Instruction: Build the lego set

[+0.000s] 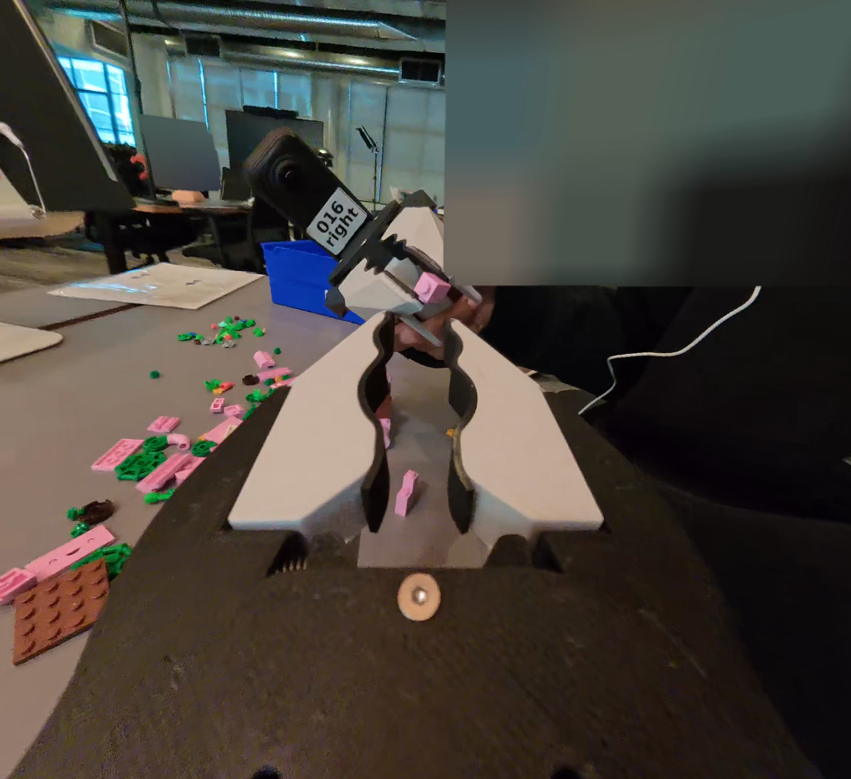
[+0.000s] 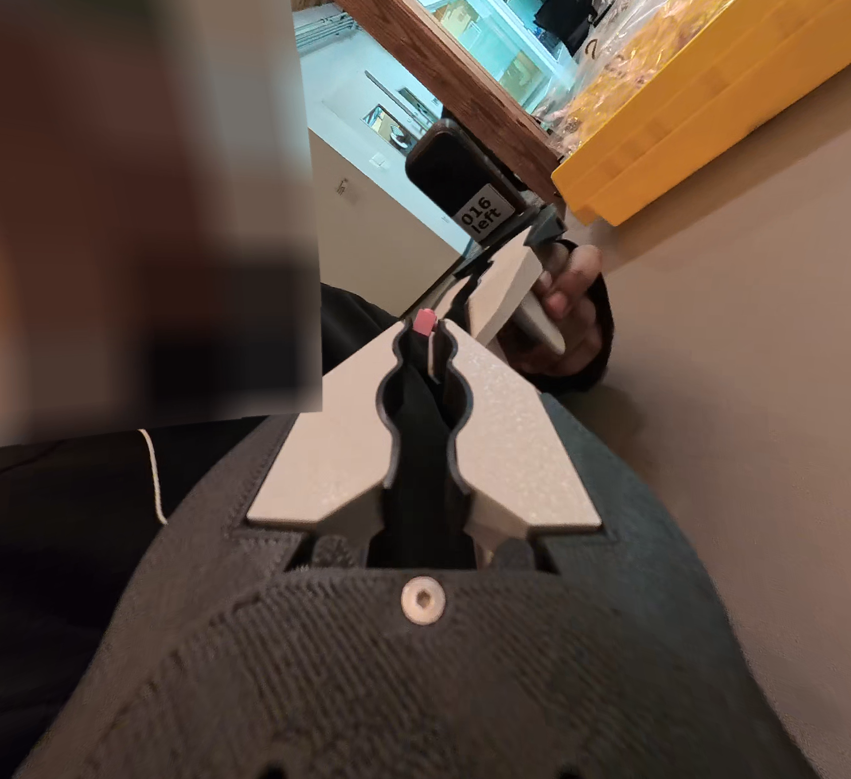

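Observation:
My right gripper (image 2: 424, 329) is shut on a small pink brick (image 2: 424, 323), pinched at its fingertips and held up in the air. The same brick shows in the left wrist view (image 1: 433, 287), just beyond and above my left gripper's tips. My left gripper (image 1: 419, 328) is open and empty, raised over the grey table (image 1: 69, 411) and pointing at the right gripper's handle and the hand holding it. Loose pink plates (image 1: 115, 453), green leaf pieces (image 1: 138, 464) and a brown plate (image 1: 60, 605) lie on the table to the left. A small pink piece (image 1: 407, 492) lies below the left jaws.
A blue bin (image 1: 299, 278) stands at the table's far side next to a clear plastic sheet (image 1: 156, 285). A yellow bin (image 2: 690, 89) with bagged pieces sits beyond the left gripper in the right wrist view. A person in dark clothing is close on the right, with a white cord (image 1: 667, 351). Less than 4 cm separates the two grippers' tips. The small pink piece (image 1: 407, 492) is about equally far from each gripper, around 15 centimeters. The brown plate (image 1: 60, 605) is about equally far from each gripper, around 20 centimeters.

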